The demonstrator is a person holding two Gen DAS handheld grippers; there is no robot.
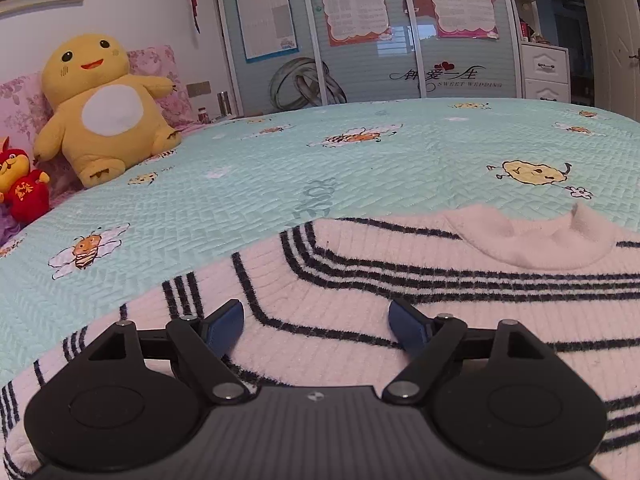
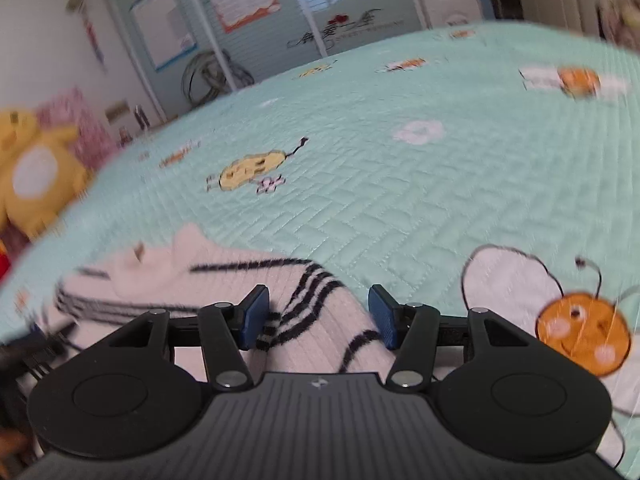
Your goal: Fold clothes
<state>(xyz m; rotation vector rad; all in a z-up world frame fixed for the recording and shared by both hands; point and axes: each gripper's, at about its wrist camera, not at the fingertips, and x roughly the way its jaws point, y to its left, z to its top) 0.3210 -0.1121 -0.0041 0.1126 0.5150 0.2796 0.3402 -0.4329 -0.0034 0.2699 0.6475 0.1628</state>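
I am looking across a bedroom at a mint-green quilted bedspread [image 1: 360, 168] printed with cartoon bees, with a yellow plush toy [image 1: 102, 110] sitting at the far left against pink floral pillows [image 1: 154, 62] and a sliding wardrobe [image 1: 360, 40] hung with posters behind the bed. The fuzzy pale-pink sweater with black stripes [image 1: 360, 288] is lying spread on the near part of the bed, its collar pointing toward the far side. I am hovering the left gripper [image 1: 316, 330] low over the sweater's left shoulder area, its blue-padded fingers [image 1: 226, 328] standing wide apart with nothing between them. I am holding the right gripper [image 2: 316, 316] over the sweater's right edge, where a striped sleeve portion is bunching up between its spread fingers; they are gaping, not pinching. The right view is blurring, so I cannot tell whether the pads are touching the knit. I am judging this as lining up for a grasp on both sides; how many folds the sweater is already carrying I cannot tell. Next calls for closing on an edge each side, evenly
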